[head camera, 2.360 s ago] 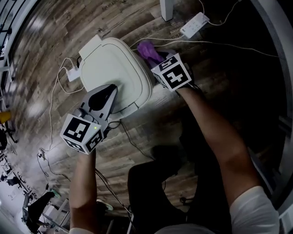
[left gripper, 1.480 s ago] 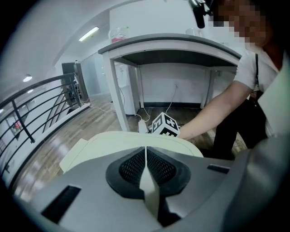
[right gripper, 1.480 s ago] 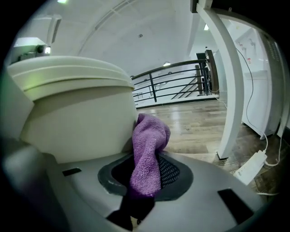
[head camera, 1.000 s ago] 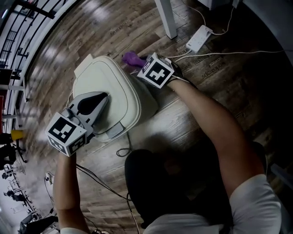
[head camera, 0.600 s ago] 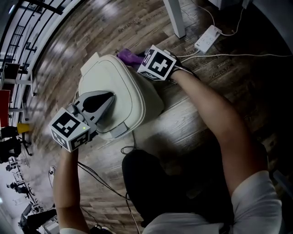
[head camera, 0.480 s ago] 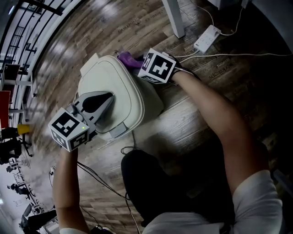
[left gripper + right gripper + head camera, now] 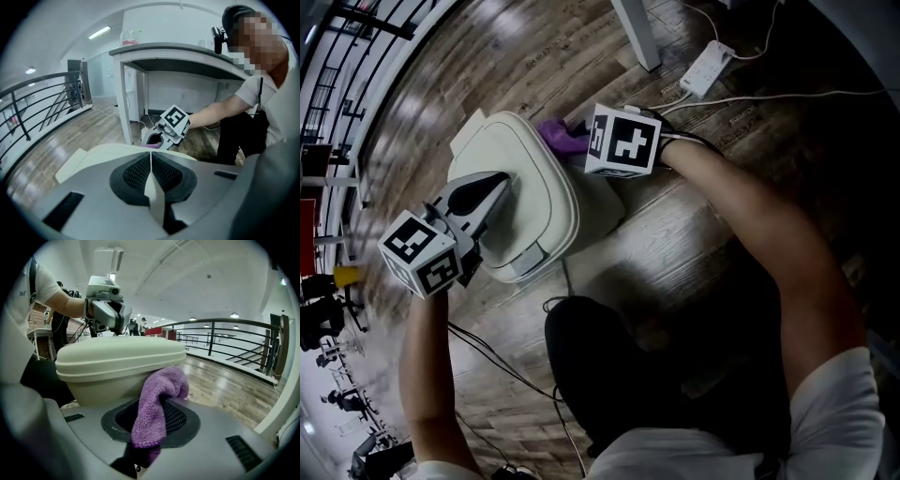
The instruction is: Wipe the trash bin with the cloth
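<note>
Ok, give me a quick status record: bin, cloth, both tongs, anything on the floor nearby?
bin: cream plastic trash bin, lid closed, on wood-plank floor
cloth: purple terry cloth, against bin's side below the lid rim
left tongs: shut, empty, over the lid; contact unclear
right tongs: shut on the cloth
nearby: white power strip beyond the bin
</note>
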Tool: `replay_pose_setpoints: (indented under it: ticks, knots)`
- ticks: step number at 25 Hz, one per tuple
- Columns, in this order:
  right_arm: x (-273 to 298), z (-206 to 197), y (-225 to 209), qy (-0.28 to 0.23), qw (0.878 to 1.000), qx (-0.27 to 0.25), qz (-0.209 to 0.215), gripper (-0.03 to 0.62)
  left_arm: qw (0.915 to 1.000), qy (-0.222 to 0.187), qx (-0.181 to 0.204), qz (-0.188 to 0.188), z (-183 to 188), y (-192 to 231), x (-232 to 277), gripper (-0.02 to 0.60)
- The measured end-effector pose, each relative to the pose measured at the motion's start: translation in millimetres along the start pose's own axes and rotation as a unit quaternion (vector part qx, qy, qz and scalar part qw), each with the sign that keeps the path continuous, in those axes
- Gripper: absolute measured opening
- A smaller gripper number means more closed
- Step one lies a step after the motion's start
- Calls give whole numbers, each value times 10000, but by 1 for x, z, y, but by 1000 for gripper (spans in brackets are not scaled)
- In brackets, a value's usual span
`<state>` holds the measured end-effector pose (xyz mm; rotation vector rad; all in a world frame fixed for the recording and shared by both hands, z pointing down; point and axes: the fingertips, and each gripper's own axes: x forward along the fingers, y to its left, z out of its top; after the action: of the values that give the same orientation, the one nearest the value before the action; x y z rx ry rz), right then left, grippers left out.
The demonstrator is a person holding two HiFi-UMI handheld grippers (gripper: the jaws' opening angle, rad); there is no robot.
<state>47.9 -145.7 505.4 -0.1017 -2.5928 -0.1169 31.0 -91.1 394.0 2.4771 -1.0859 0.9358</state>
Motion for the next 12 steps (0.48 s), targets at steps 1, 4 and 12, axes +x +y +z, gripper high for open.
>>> replay_pose_setpoints:
  ticks: [1, 4, 12]
  knots:
    - [-3, -1, 4, 35, 10000, -10, 72, 98, 9999, 28, 137, -5, 4, -1, 3, 11]
    - [-11, -2, 14, 98, 9997, -9, 221, 98, 9972, 424, 587, -192, 3, -11, 21, 11]
    - [-32, -9, 62, 360, 9974, -407, 475, 98, 9961, 633, 544, -283, -1, -16, 28, 11]
